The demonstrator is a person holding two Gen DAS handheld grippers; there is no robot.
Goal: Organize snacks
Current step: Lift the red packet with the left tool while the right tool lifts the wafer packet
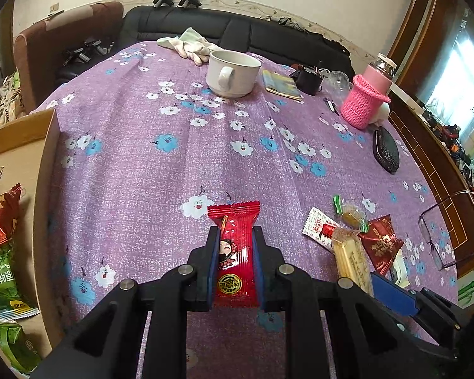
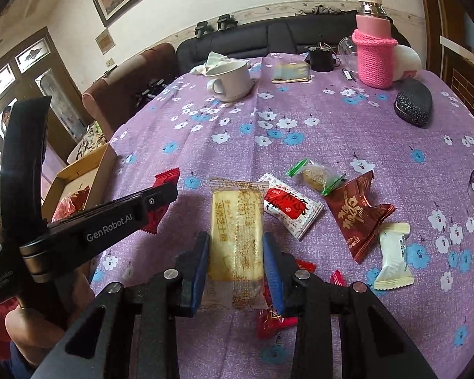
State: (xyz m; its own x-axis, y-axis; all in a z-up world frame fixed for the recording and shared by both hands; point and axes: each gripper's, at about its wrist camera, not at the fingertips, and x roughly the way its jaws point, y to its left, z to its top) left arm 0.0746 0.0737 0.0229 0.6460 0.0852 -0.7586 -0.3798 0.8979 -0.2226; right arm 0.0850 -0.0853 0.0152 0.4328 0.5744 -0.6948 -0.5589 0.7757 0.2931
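— What have you got in hand right now?

— My left gripper (image 1: 235, 252) is clamped on a red snack packet (image 1: 235, 249), pads pressing both long edges, the packet held just above the purple flowered cloth on the bench (image 1: 161, 170). My right gripper (image 2: 237, 265) grips a pale yellow cracker pack (image 2: 237, 230) the same way, both pads tight against its sides.

— Where are the other snacks?

— Just beyond the cracker pack, in the right wrist view, lie a white and red packet (image 2: 289, 207), a green-ended clear candy (image 2: 316, 175), a dark red pouch (image 2: 357, 214) and a small white packet (image 2: 393, 252). More red wrappers (image 2: 270, 315) lie under my right gripper. They sit in a loose cluster, some touching.

— And the box?

— The cardboard box (image 1: 19, 145) stands at the left edge of the bench; in the left wrist view I see a red bag (image 1: 0, 214) and green bags (image 1: 3, 278) inside it.

— Anything further out?

— At the far end a white mug (image 1: 232, 74), a pale cloth (image 1: 189, 44), a pink knitted bottle sleeve (image 1: 365, 102) and a black glasses case (image 1: 385, 151). Eyeglasses (image 1: 442, 233) rest by the right edge.
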